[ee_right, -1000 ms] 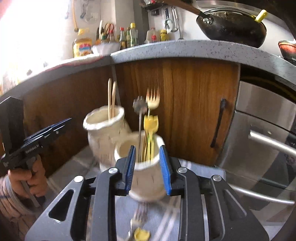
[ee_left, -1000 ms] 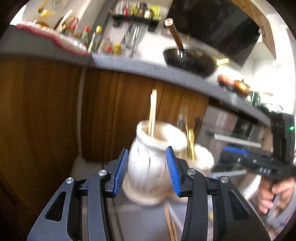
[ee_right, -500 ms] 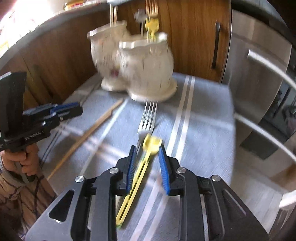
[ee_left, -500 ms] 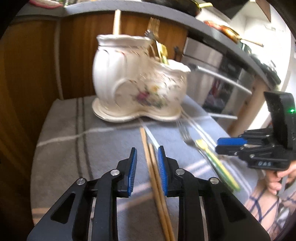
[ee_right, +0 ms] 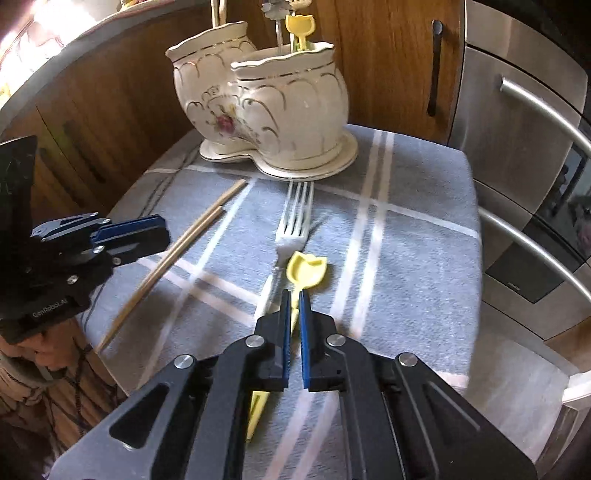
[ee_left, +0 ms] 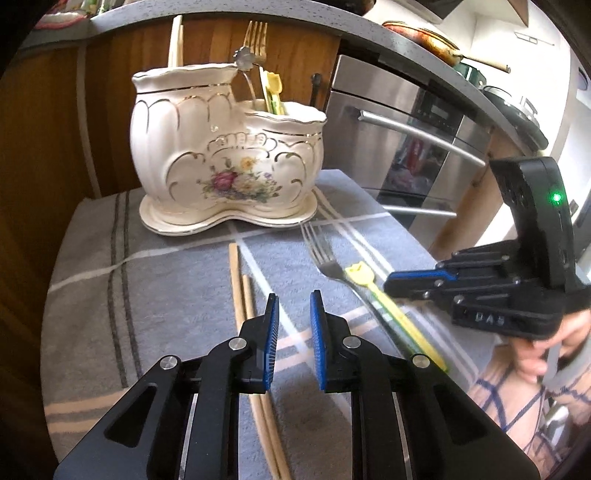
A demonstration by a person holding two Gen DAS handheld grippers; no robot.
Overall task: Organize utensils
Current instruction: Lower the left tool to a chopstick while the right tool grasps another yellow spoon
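A white floral ceramic utensil holder [ee_left: 229,158] with two compartments stands at the far end of a grey striped cloth [ee_left: 166,280]; it also shows in the right wrist view [ee_right: 266,110]. It holds chopsticks, a fork and a yellow utensil. Two wooden chopsticks [ee_left: 243,295] lie on the cloth just left of my left gripper [ee_left: 291,321], which is slightly open and empty. A silver fork [ee_right: 293,221] and a yellow tulip-topped utensil [ee_right: 306,271] lie side by side. My right gripper [ee_right: 291,306] is nearly shut around the yellow utensil's handle.
Wooden cabinet doors [ee_left: 55,129] rise behind the holder. A stainless oven front [ee_right: 524,155] with bar handles stands to the right. The cloth's right edge [ee_right: 476,258] drops off to the floor. A grey countertop [ee_left: 332,26] with pans runs above.
Both grippers have dropped from in front of the holder down to the cloth. The right gripper's jaws have narrowed over the yellow utensil's handle. The left has closed in beside the chopsticks.
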